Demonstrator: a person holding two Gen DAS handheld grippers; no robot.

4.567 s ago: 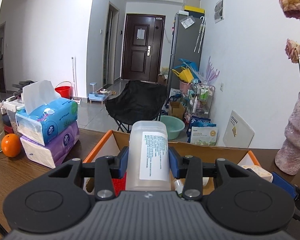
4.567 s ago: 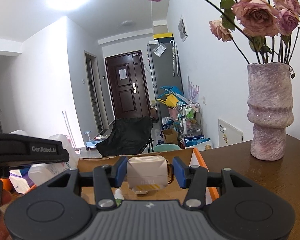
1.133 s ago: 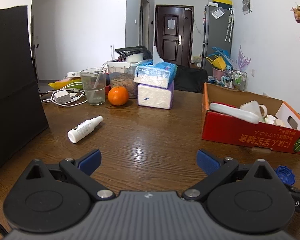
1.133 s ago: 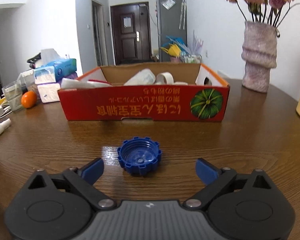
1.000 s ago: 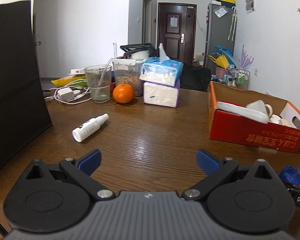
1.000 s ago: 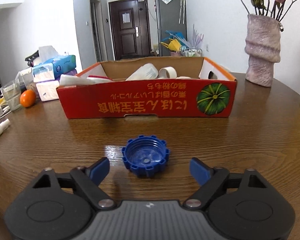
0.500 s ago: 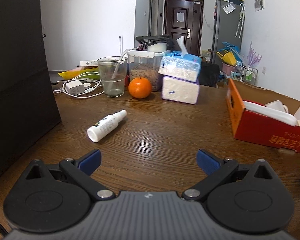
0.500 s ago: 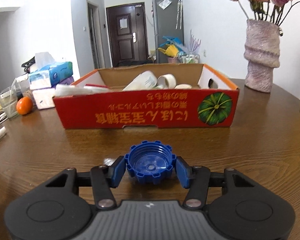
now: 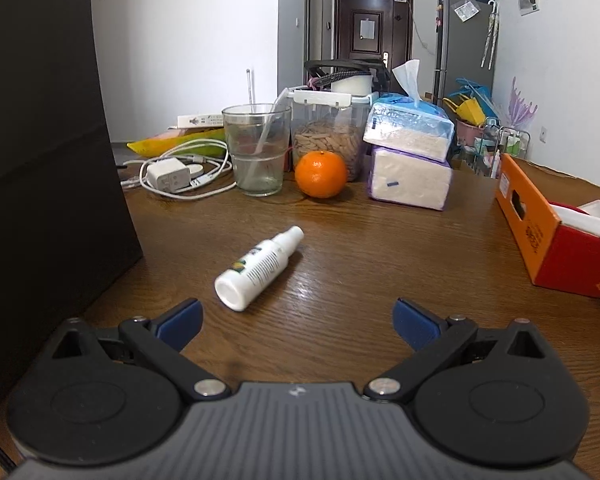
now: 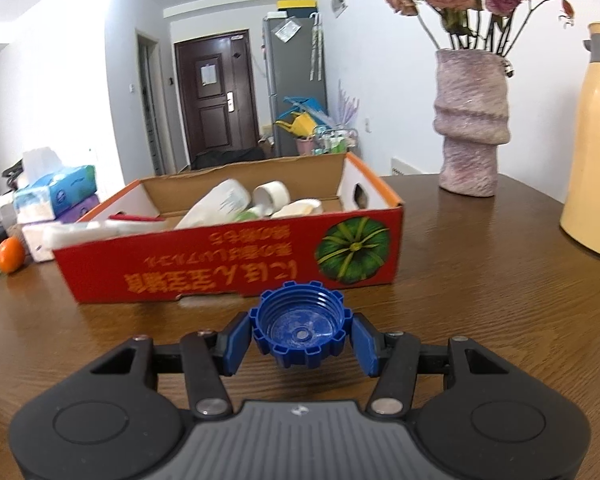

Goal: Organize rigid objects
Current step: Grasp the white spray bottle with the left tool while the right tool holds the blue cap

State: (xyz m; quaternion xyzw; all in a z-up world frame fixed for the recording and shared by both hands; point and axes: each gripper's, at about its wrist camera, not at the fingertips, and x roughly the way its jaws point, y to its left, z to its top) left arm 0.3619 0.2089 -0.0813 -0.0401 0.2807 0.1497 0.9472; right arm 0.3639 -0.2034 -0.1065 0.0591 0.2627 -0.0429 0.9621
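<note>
Landmark: the red and orange cardboard box (image 10: pixel 236 268), open-topped on the wooden table (image 9: pixel 360 248), holding white bottles and a roll of tape.
Dark panel: (image 9: pixel 40 160) stands far left of the box, at the table's left edge.
Charger and cable: (image 9: pixel 172 174) well left of the box, at the back of the table.
Glass: (image 9: pixel 258 148) left of the box, with a straw in it, just beside the orange (image 9: pixel 321 174).
Spray bottle: (image 9: pixel 258 268) white, lying on its side well left of the box, cap pointing away.
Left gripper: (image 9: pixel 296 320) jaws spread wide with nothing between them, the spray bottle just beyond its left finger.
Tissue packs: (image 9: pixel 410 160) two stacked, near the box's left end.
Blue cap: (image 10: pixel 300 326) open side up, lifted in front of the box's red long side.
Right gripper: (image 10: pixel 300 338) has just closed; its blue pads press both sides of the blue cap.
Vase: (image 10: pixel 470 124) with dried roses, right of the box.
Yellow jug: (image 10: pixel 594 152) farthest right.
</note>
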